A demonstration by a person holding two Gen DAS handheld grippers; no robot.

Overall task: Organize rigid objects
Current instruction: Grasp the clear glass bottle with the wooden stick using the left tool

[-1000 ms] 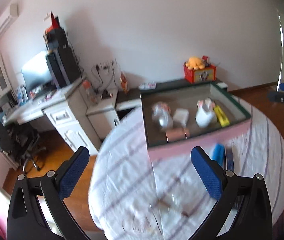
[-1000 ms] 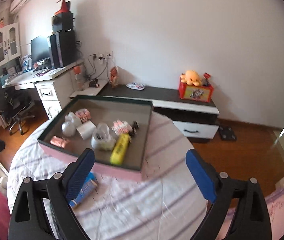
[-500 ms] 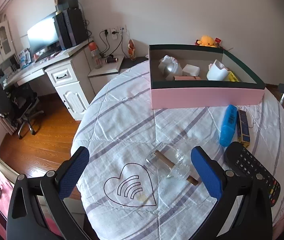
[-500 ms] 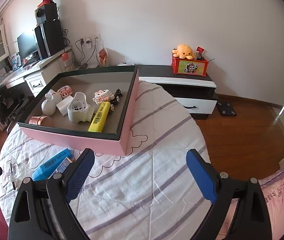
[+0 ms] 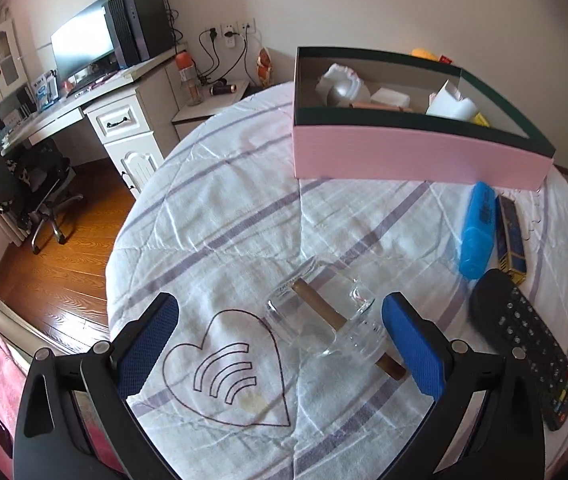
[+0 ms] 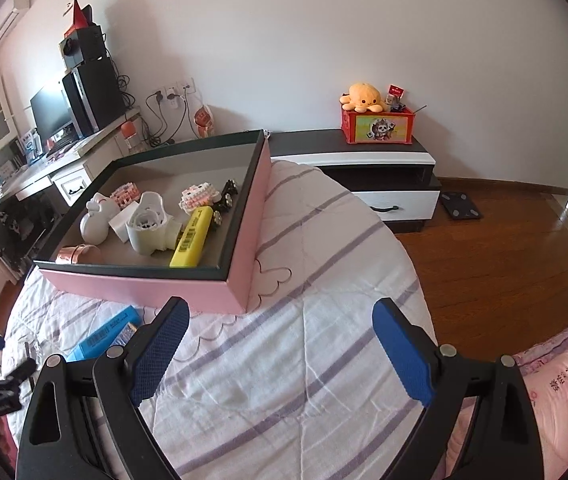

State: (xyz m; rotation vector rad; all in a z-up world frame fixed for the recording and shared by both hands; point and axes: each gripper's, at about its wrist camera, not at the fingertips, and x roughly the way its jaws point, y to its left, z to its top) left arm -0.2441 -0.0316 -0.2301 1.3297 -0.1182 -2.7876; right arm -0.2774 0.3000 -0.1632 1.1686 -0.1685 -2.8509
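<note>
A pink box (image 5: 415,156) with a dark green rim sits on the round table and holds several small objects; it also shows in the right wrist view (image 6: 144,284). My left gripper (image 5: 280,340) is open just above the cloth, with a clear glass holder (image 5: 323,320) and a brown stick (image 5: 347,332) lying between its fingers. A blue case (image 5: 477,236), a yellow-blue box (image 5: 511,236) and a black remote (image 5: 523,352) lie to its right. My right gripper (image 6: 280,356) is open and empty over the cloth in front of the box's near corner.
The table wears a white cloth with purple stripes (image 6: 323,280). A desk with a monitor (image 5: 80,52) and an office chair (image 5: 28,176) stand at the left. A low cabinet (image 6: 383,168) with a red toy box (image 6: 375,124) stands behind.
My left gripper has dropped lower and closer to the glass holder, which now lies between its fingers. My right gripper has moved in slightly towards the box corner.
</note>
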